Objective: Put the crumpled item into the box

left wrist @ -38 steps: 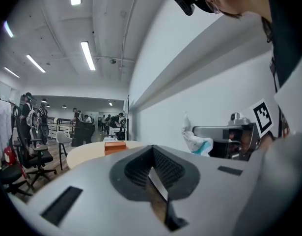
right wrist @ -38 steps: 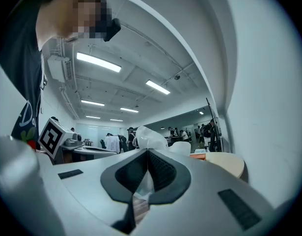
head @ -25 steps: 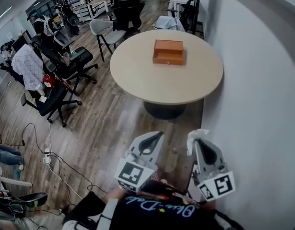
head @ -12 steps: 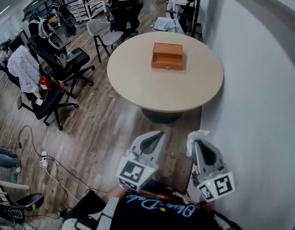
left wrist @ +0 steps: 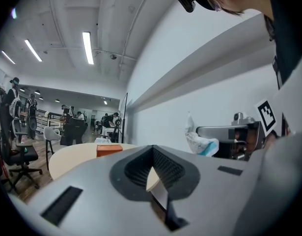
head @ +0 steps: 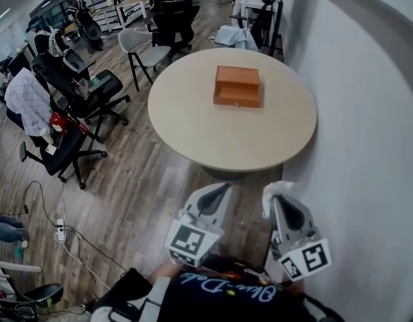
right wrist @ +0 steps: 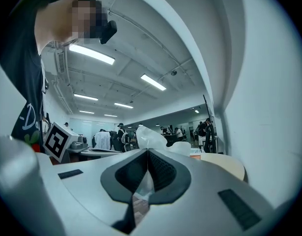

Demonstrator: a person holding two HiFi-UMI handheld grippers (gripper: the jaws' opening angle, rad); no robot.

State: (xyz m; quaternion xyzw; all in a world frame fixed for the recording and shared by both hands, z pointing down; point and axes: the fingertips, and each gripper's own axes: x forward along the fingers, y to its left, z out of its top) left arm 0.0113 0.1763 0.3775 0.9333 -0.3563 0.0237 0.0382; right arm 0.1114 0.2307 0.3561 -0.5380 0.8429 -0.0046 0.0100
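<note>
1. Head view. The box sat on the round counter, and both tools hung well short of it, over the wood floor off the counter's near rim. The right hand-held gripper was clamped on the crumpled item, a white tuft poking past its tips. The left hand-held gripper was level with it, on the side of the box away from the wall.

2. Left gripper view. Its jaws were pressed together with nothing between them. The box showed far ahead, and the crumpled item showed to the box's right in the other tool.

3. Right gripper view. The jaws pinched the white crumpled item, which billowed above the tips, with a sliver of the box beyond. This looked like the carry. The pinch should hold firm and cross the counter's near rim high, releasing only once squarely above the box. I couldn't tell if the box top was open, so the empty left tool may be needed there. The wall ran close on the box's right and chairs crowded its left and far sides. The near side of the box offered the open lane.
</note>
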